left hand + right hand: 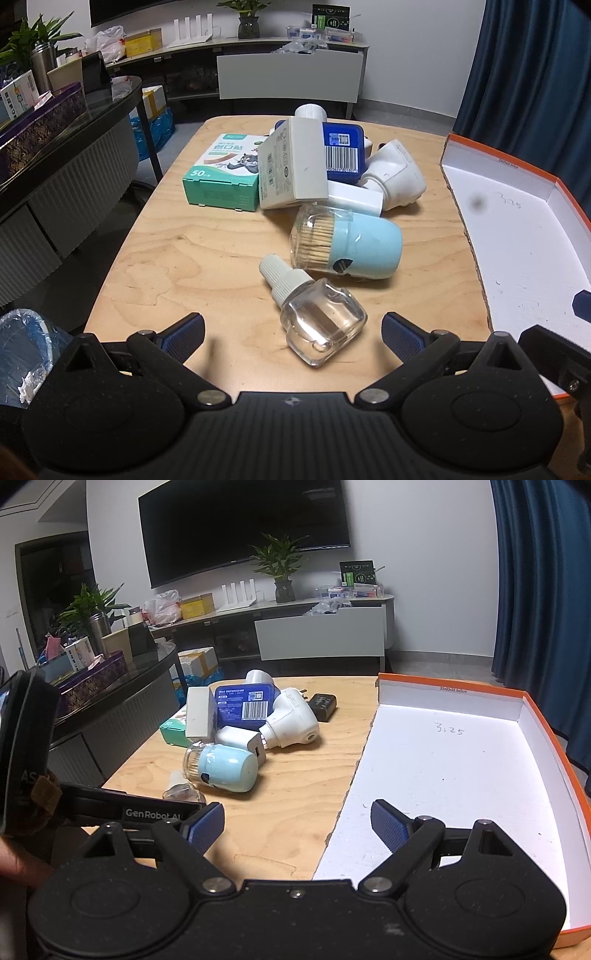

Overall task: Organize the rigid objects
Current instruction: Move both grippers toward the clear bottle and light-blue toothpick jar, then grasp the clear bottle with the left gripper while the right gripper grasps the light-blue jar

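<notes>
Lot: loose rigid items heaped on wooden worktop point(177, 258); orange-rimmed tray point(535, 716) at 3 o'clock holds none of them
Heap: blue case point(341, 147), blue-capped toothpick jar point(347, 245), clear refill bottle point(317, 317) nearest. Left gripper point(291, 328) jaws apart astride the bottle, not touching; right gripper point(297, 821) jaws apart, empty. Risk: bottle, lying sideways, may roll or slip when pinched; jar may roll if nudged

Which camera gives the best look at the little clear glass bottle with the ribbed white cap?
The left wrist view: the clear bottle lies whole on its side between the open left gripper fingers. In the right wrist view only its cap and shoulder show; the rest is hidden behind the other gripper's body.
</notes>
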{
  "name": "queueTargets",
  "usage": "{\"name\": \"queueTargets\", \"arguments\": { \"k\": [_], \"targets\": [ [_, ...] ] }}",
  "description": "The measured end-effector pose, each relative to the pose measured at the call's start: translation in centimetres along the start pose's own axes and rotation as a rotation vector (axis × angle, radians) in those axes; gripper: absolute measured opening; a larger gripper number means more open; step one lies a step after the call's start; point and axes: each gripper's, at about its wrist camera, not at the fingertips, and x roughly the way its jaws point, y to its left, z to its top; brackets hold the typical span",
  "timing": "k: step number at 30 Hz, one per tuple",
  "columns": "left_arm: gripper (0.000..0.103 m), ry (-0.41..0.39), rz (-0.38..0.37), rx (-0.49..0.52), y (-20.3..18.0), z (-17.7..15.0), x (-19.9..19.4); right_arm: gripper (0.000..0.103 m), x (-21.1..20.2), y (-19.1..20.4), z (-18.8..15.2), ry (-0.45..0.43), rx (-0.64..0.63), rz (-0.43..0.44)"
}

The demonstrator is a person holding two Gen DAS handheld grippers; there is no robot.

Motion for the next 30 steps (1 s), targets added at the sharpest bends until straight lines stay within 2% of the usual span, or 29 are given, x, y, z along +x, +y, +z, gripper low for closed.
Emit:
{"name": "queueTargets", "arguments": {
  "k": [8, 11, 14, 17, 18, 19, 20, 23, 27, 30],
  "targets": [
    [0.103, 0.010, 0.008, -0.022, 0.3, 0.2, 0.7, 0.101, 0.3, 0.1, 0.1, 0.005, -0.003, -0.002],
    [0.100, 0.011, 0.003, -0.014, 0.2, 0.2, 1.0, 0.101, 0.5, 0.1, 0.1, 0.006, 0.001, -0.001],
    [0.094, 0.013, -0.005, 0.006, -0.3, 0.0, 1.5, 0.101, 0.7, 0.0, 0.1, 0.012, 0.003, 0.001],
    [0.082, -0.017, 0.006, 0.054, -0.8, -0.3, 1.8, 0.101, 0.9, 0.0, 0.2, 0.017, 0.000, -0.002],
    [0.076, -0.033, -0.004, 0.066, -0.7, -0.4, 1.8, 0.101, 1.0, 0.0, 0.2, 0.018, 0.000, -0.001],
    [0.066, -0.047, -0.013, 0.070, -0.6, -0.4, 1.7, 0.101, 1.1, 0.0, 0.3, 0.019, 0.001, 0.000],
    [0.063, -0.057, -0.013, 0.074, -0.6, -0.3, 1.6, 0.101, 1.1, 0.0, 0.3, 0.023, 0.003, 0.002],
    [0.063, -0.067, -0.035, 0.062, 0.1, -0.2, 1.7, 0.101, 1.4, 0.1, 0.6, 0.027, 0.007, 0.013],
    [0.063, -0.068, -0.031, 0.032, 1.3, -0.1, 1.2, 0.101, 2.1, 1.0, 1.1, 0.042, -0.002, 0.025],
    [0.062, -0.087, -0.012, 0.008, 2.6, 0.2, 0.2, 0.101, 3.1, 2.0, 1.9, 0.053, 0.009, 0.066]
  ]
}}
